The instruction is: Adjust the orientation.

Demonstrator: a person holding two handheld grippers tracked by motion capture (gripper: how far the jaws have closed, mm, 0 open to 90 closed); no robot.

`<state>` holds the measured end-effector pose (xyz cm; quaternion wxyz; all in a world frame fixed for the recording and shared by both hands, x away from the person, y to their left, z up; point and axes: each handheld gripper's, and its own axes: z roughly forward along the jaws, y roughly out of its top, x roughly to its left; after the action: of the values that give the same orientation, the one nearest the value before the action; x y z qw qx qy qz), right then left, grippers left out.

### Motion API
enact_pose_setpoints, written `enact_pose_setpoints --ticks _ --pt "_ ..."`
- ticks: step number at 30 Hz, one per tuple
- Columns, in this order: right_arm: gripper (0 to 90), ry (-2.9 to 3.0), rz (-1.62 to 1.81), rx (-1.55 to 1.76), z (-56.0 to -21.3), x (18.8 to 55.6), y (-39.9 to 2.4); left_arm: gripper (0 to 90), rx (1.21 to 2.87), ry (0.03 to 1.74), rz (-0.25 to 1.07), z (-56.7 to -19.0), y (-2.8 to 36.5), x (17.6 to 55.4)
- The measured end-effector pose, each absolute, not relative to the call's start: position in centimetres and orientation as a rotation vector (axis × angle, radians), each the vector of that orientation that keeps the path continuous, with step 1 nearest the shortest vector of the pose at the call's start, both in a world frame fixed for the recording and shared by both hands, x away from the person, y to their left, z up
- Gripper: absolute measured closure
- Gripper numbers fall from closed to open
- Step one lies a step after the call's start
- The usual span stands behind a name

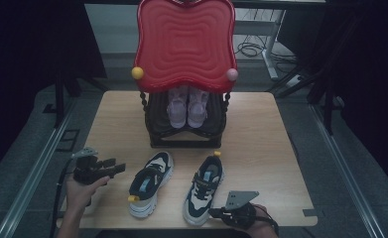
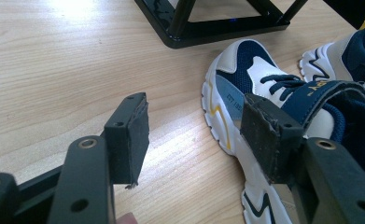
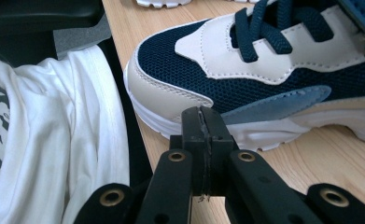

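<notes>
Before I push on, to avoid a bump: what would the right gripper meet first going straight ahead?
Probably the toe of the nearer sneaker: the shut right gripper points at its white sole edge.

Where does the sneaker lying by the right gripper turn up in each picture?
High view: the sneaker lies at lower centre.
Left gripper view: top right corner, partly cut off.
Right gripper view: upper right, toe end nearest the camera.
Shared landmark: the wooden table under it.

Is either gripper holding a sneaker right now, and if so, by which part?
Neither. The left gripper is open beside the left sneaker, its fingers off it. The right gripper is shut on nothing, close to the right sneaker.
</notes>
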<state>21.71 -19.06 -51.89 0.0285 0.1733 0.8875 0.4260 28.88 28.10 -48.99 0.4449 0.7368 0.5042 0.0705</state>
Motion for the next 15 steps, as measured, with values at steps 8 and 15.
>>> enact_pose_setpoints --ticks 8,15 --pt "89.3 2.725 1.333 0.502 -51.7 22.1 -17.1 42.3 1.813 1.258 0.175 -48.9 28.5 28.9" --pt "89.3 2.680 1.317 0.465 -51.1 22.5 -15.2 42.2 1.797 1.256 0.176 -48.8 28.9 28.8"
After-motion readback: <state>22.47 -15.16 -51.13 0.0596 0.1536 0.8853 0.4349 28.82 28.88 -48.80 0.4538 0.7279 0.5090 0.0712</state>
